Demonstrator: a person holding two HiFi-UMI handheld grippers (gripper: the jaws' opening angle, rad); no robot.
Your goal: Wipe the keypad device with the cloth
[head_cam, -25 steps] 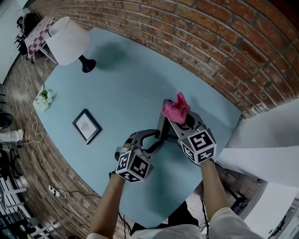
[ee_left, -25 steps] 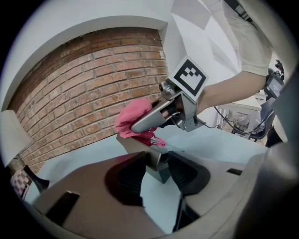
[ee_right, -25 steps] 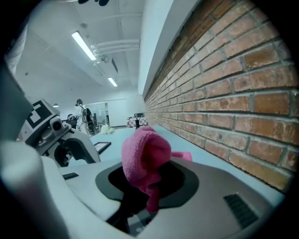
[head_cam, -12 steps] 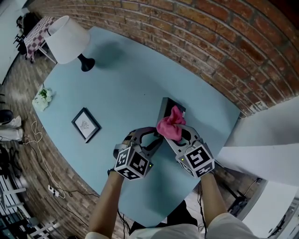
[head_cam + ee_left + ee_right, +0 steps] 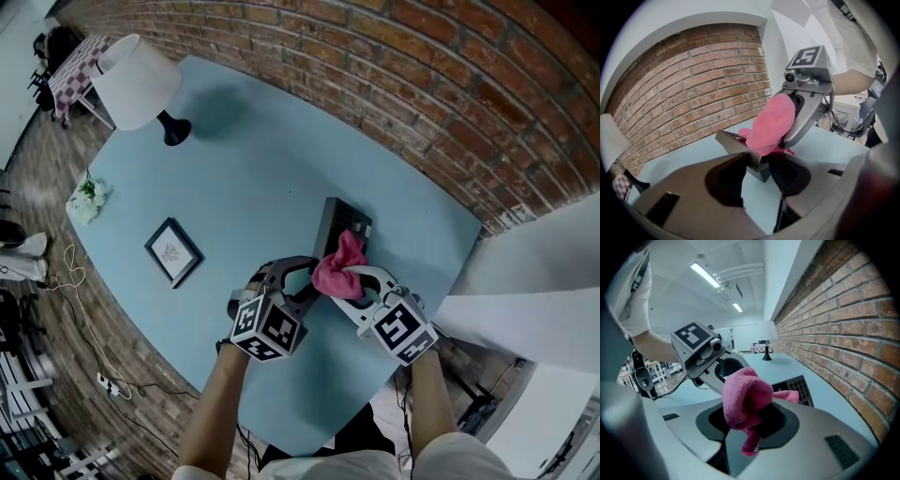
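Observation:
A dark keypad device (image 5: 339,225) lies on the light blue table (image 5: 234,178), its near end toward me. My left gripper (image 5: 307,284) is shut on that near end; in the left gripper view the device's corner (image 5: 757,161) sits clamped between the jaws. My right gripper (image 5: 349,273) is shut on a bunched pink cloth (image 5: 337,265), which rests against the device's near part. In the right gripper view the pink cloth (image 5: 746,401) fills the jaws, with the keypad's buttons (image 5: 799,387) showing just behind it. The cloth (image 5: 771,124) hangs right above the device in the left gripper view.
A white lamp (image 5: 136,80) stands at the table's far left. A small framed picture (image 5: 173,251) lies left of my grippers. A white flower bunch (image 5: 86,199) sits at the left edge. A brick wall (image 5: 422,103) runs along the table's far side.
My right gripper has drawn the pink cloth back along the keypad device toward me, from its far end to its near end. The left gripper has stayed in place on the device.

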